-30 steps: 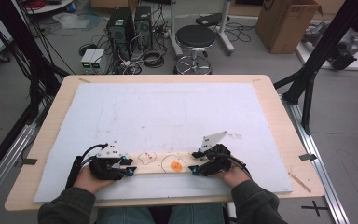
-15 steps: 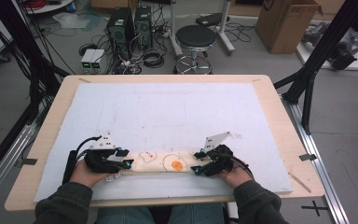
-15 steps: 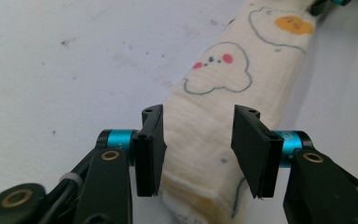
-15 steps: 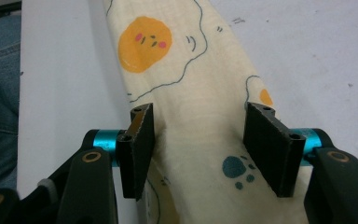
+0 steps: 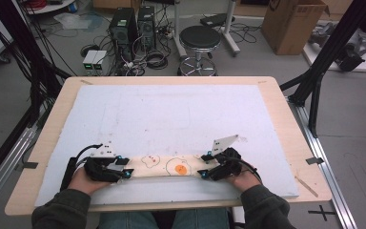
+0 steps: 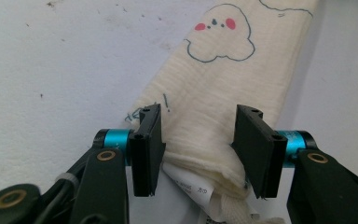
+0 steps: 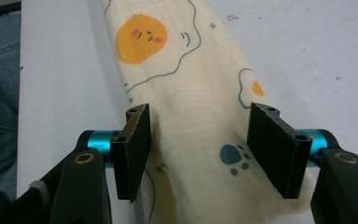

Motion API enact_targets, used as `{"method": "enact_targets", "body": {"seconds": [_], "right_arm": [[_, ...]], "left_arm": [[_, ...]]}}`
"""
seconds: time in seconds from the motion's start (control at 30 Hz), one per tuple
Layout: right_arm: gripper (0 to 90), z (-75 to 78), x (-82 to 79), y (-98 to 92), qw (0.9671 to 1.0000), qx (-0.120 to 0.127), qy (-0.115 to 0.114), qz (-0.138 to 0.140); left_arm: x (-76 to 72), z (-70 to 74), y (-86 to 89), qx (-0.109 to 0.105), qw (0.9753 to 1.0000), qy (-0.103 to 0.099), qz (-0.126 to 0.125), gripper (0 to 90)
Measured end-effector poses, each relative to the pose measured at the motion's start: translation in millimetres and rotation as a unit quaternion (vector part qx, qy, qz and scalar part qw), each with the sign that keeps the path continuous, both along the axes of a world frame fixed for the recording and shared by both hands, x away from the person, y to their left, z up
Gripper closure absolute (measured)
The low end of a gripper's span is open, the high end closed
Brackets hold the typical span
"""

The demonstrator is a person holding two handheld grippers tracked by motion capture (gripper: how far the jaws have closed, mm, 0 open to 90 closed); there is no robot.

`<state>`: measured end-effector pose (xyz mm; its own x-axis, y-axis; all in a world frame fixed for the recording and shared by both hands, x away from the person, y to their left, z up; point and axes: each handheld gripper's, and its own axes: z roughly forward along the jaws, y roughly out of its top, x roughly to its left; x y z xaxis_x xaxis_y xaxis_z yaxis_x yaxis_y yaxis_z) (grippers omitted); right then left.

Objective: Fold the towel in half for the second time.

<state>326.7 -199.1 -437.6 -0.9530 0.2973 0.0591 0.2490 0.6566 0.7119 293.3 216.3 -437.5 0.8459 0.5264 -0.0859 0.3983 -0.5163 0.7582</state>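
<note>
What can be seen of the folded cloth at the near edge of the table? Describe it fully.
The folded cloth is cream, gauzy woven fabric, folded into a long narrow strip lying flat along the near edge of the white mat. It carries a fried-egg print with an orange yolk face, a cloud with pink cheeks and a blue paw print. A white care label pokes from its left end. Each end lies between open jaws: left hand-held gripper, right hand-held gripper.

Parted jaws astride cream cloth (image 6: 200,121) end

Small print on the cloth's label (image 6: 193,185), too blurred to read
</note>
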Motion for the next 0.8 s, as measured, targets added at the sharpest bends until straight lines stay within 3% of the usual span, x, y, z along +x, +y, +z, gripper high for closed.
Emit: {"method": "enact_targets", "body": {"seconds": [0.17,0.33,0.43,0.63,0.8], "right_arm": [[37.7,1.6,-0.8,-4.1,1.0,0.001,-0.007,-0.003],[37.7,0.4,0.1,-14.0,0.9998,0.001,0.003,-0.02],[36.5,1.9,0.1,-16.7,0.9997,0.018,0.012,-0.015],[33.5,14.8,1.3,-18.1,0.9965,0.079,0.027,0.002],[47.9,18.2,10.0,-16.0,0.9949,0.09,0.037,-0.025]], "left_arm": [[-0.5,-0.1,1.1,-0.003,1.0,0.002,-0.001,50.6],[-0.7,-0.1,0.6,-0.001,1.0,0.0,-0.004,49.1],[-0.7,-0.3,0.3,-0.002,1.0,-0.001,-0.004,49.1],[-1.1,-0.2,-0.2,-0.001,1.0,-0.002,-0.004,49.1],[-1.2,-0.2,-0.2,0.0,1.0,-0.003,-0.004,49.1]]}}
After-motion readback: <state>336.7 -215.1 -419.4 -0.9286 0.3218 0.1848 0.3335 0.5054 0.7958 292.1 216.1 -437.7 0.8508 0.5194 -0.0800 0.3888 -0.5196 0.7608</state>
